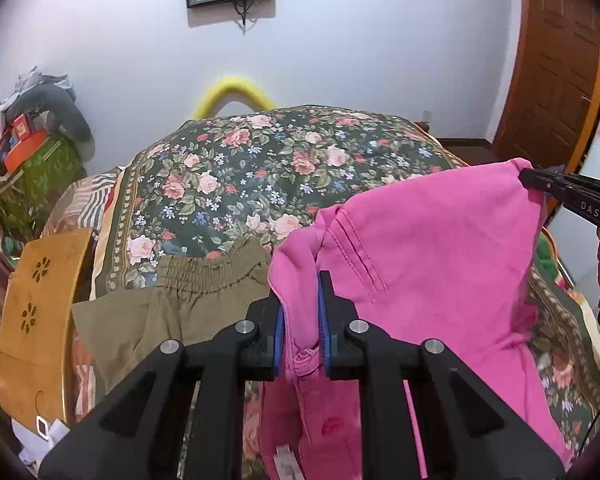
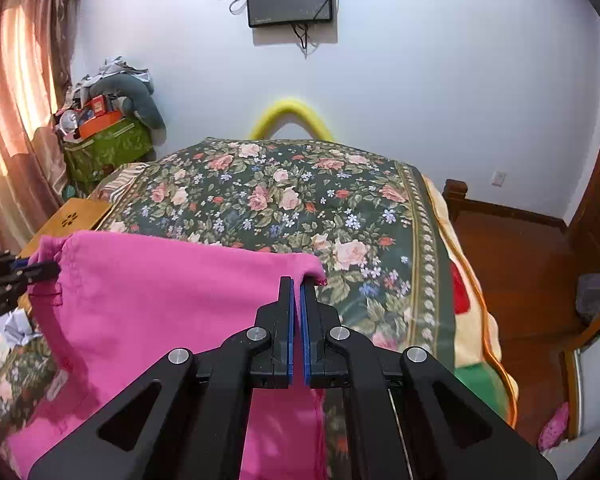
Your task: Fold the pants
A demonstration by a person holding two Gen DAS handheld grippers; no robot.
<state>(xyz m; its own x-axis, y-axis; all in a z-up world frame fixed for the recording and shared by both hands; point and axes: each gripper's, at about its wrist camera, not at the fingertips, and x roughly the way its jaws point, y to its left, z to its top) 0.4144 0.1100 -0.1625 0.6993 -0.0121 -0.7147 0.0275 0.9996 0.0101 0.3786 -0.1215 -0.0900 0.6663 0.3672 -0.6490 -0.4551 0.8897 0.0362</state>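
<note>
Both tongs are clamped on the pink pants (image 1: 428, 248), so you're at pick-up, not folding. No fold line is visible yet; my read is that the whole fold is left to do.

Left gripper (image 1: 302, 320): jaws nearly shut, blue pads pinching a thick bunch of pink fabric at one upper corner. A seam and a label hang below the jaws, so that looks like the waistband end, though I can't be sure.

Right gripper (image 2: 298, 312): jaws closed to a thin slit with a single edge of the pink cloth running between the pads. The corner pokes out just past the fingertips.

Where the garment sits: it's stretched between your two grippers as a sheet, top edge roughly level, with the rest draping down toward you. The lower part is hidden under the gripper bodies, so I can't tell if it touches the floral bedspread (image 2: 284, 196).

Olive pants (image 1: 172, 296) lie flat on the bed, just beside the left gripper and partly behind the pink cloth. They're untouched and look unfolded.

Wooden lap tray (image 1: 36, 312) sits at the bed's left edge, clear of the pink cloth.

Suggest laying the pink pair flat on open bedspread, not over the olive pair.
</note>
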